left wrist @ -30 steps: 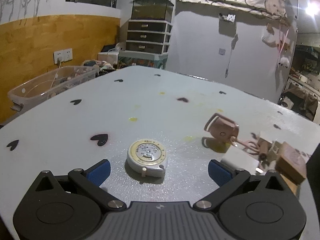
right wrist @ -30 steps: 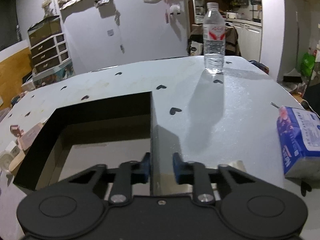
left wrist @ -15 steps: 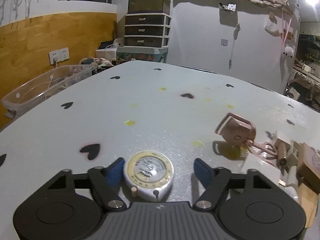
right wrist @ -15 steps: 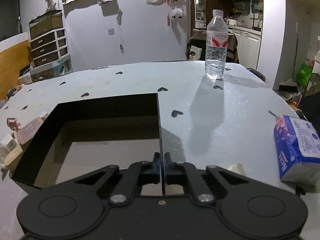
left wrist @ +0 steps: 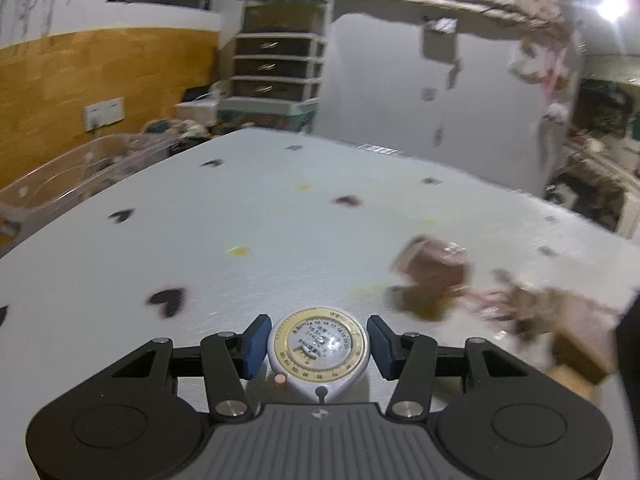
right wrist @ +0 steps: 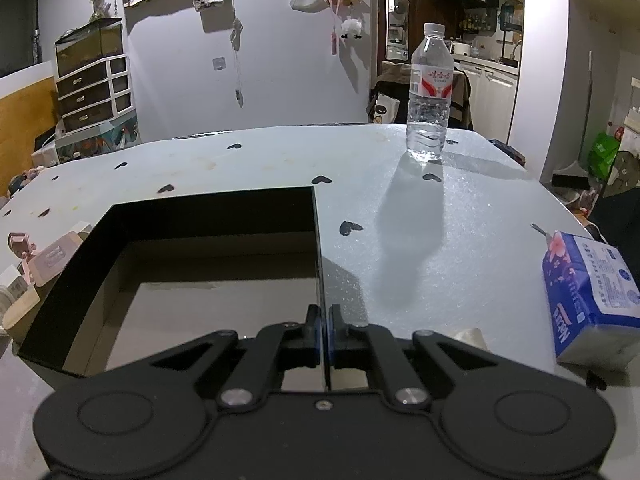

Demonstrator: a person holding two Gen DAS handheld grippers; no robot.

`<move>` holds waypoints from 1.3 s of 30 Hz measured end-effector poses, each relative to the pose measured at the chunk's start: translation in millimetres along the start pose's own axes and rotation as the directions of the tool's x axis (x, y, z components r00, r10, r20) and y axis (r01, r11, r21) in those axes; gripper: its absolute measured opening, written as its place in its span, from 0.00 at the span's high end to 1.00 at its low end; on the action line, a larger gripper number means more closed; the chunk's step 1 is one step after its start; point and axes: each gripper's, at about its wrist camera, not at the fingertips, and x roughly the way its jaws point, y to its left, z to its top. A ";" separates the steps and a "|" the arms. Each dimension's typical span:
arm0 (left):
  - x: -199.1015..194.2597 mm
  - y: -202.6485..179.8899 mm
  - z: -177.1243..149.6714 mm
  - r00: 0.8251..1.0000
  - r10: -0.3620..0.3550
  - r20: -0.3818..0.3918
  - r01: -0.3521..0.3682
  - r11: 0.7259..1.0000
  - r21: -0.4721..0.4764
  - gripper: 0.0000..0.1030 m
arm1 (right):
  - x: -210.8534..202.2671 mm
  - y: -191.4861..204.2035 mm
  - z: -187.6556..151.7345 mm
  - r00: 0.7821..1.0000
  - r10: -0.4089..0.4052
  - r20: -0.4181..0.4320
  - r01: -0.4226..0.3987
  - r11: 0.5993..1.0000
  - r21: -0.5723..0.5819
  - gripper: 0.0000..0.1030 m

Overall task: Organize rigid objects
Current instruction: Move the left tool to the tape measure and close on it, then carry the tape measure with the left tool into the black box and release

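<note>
the round tape measure (left wrist: 318, 350) is pinched by the just-closing left tool (left wrist: 317, 345); the black box (right wrist: 216, 216) wall is clamped by the right tool (right wrist: 323, 330).

Pale table (right wrist: 460, 240) with heart marks — black box (right wrist: 200, 208), water bottle (right wrist: 430, 92), tissue pack (right wrist: 588, 296).

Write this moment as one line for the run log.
left gripper: just closed on tape measure | right gripper: shut on box wall | table
</note>
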 end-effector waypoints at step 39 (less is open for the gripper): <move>48.1 -339.5 -13.4 0.744 -0.535 -0.400 0.583 0.812 -0.002 0.45 | 1.9 -7.6 0.1 0.999 0.043 -0.003 -0.042 0.998 0.041 0.97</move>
